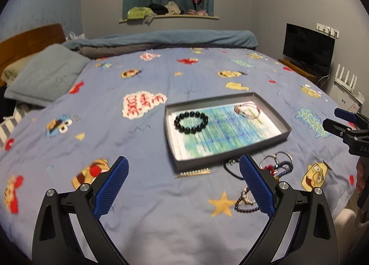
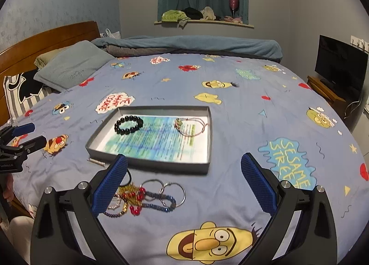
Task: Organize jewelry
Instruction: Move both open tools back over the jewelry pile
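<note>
A shallow grey box [image 1: 286, 129] [image 2: 208, 163] lined with printed paper lies on the bed. Inside it are a black bead bracelet [image 1: 191, 122] [image 2: 128, 124] and a thin pink cord bracelet [image 1: 247, 110] [image 2: 191, 126]. A pile of loose jewelry [image 2: 147, 198] [image 1: 276, 165] with silver rings, red beads and dark bead strands lies on the sheet in front of the box. A gold bar clip [image 1: 193, 173] [image 2: 95, 162] lies by the box's near corner. My left gripper [image 1: 183, 186] is open and empty, above the sheet left of the pile. My right gripper [image 2: 184, 182] is open and empty, over the pile's right side.
The bed has a blue cartoon-print sheet [image 2: 242, 108]. A grey pillow [image 2: 71, 66] and folded blankets [image 2: 189, 46] lie at the far side by a wooden headboard [image 2: 46, 36]. A TV [image 2: 341, 64] on a stand is at the right. Each gripper shows in the other's view [image 1: 346, 126] [image 2: 20, 135].
</note>
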{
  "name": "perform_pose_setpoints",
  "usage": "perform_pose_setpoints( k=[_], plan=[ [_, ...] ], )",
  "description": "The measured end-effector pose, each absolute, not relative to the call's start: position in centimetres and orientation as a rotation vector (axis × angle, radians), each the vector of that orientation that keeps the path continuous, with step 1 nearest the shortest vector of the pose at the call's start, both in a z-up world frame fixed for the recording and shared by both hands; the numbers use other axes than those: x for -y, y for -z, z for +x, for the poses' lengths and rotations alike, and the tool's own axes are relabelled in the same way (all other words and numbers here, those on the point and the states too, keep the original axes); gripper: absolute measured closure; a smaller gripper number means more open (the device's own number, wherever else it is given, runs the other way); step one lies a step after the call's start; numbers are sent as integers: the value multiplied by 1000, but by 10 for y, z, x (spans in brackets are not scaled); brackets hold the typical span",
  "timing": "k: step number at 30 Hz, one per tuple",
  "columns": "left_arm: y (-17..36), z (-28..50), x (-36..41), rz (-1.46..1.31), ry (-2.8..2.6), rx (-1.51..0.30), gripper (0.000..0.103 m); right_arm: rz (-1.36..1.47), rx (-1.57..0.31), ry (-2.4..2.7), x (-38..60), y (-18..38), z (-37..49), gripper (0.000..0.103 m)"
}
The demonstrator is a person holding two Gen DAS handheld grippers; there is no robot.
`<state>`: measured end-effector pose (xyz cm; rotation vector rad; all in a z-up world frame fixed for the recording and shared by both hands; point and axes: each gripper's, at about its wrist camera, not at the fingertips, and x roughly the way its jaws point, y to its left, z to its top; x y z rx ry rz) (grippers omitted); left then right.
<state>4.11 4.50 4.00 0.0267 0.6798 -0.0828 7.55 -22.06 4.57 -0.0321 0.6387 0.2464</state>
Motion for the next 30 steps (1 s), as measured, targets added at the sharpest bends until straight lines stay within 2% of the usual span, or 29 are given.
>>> perform_pose_setpoints(
  k=[30],
  plan=[
    [62,93,-45,27,49,-827,7,-45,-753,-181,225,53,104,6]
  ],
)
